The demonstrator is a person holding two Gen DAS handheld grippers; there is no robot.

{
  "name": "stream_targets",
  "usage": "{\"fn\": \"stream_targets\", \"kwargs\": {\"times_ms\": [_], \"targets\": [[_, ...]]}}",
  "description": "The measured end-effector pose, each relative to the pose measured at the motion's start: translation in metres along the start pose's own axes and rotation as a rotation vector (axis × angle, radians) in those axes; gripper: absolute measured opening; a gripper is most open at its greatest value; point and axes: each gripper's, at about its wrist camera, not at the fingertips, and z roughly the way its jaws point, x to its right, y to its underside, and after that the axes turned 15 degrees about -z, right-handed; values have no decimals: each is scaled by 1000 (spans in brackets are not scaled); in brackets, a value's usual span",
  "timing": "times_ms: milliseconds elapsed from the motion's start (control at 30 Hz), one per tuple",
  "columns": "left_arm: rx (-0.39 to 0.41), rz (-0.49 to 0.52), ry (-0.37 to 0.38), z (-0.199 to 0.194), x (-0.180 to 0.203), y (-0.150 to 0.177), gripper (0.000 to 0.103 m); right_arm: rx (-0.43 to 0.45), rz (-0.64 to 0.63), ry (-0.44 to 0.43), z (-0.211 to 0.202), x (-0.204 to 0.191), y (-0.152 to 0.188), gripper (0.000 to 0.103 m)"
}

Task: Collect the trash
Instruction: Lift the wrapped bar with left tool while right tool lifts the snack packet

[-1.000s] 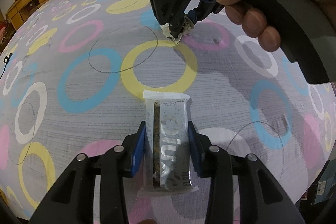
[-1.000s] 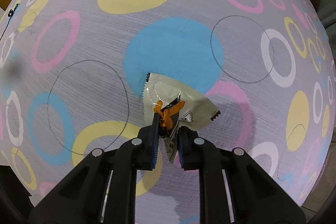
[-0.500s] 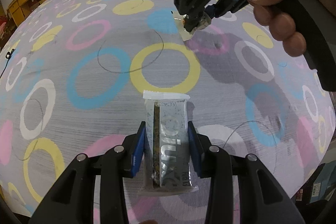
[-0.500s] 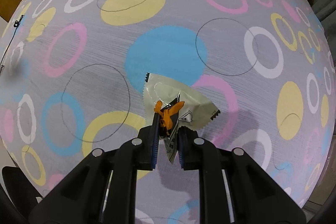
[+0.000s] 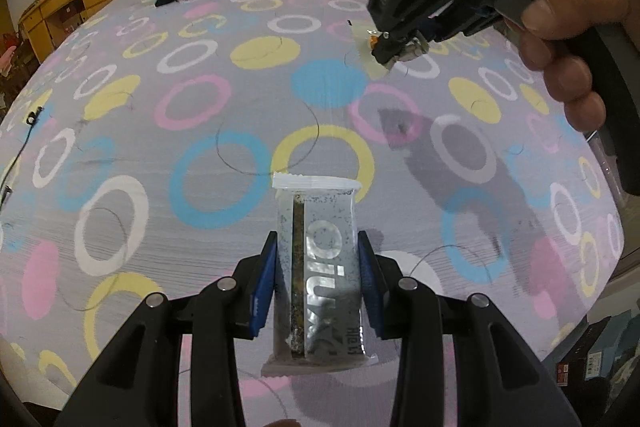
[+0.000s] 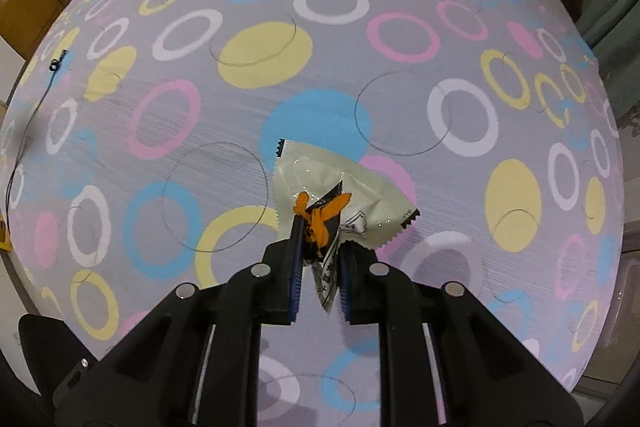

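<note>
Left wrist view: left gripper (image 5: 316,281) clamps a silver bar wrapper (image 5: 318,279) above the bed (image 5: 120,155). Right gripper (image 6: 318,267) — pinching a torn cream packet (image 6: 340,187) — likewise above the bed.

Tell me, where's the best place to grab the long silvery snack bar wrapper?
Grab the snack bar wrapper across its narrow width, on the two long sides near the middle, coming from its short end. It is long, flat and slim there, so the pads fit. The left gripper holds it that way.
</note>
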Motion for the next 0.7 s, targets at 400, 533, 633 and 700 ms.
{"fn": "stream_targets", "kwargs": {"times_ms": [400,533,633,700], "targets": [[64,5,14,-75,-7,-8,37,125,4,10,-100,-13,30,15],[88,16,10,-100,-10,-5,37,173,-1,21,-140,-21,45,15],[106,25,10,-119,-13,0,37,210,-12,28,-167,-29,58,15],[121,32,13,-132,-15,4,37,241,-24,28,-189,-39,70,15]]}}
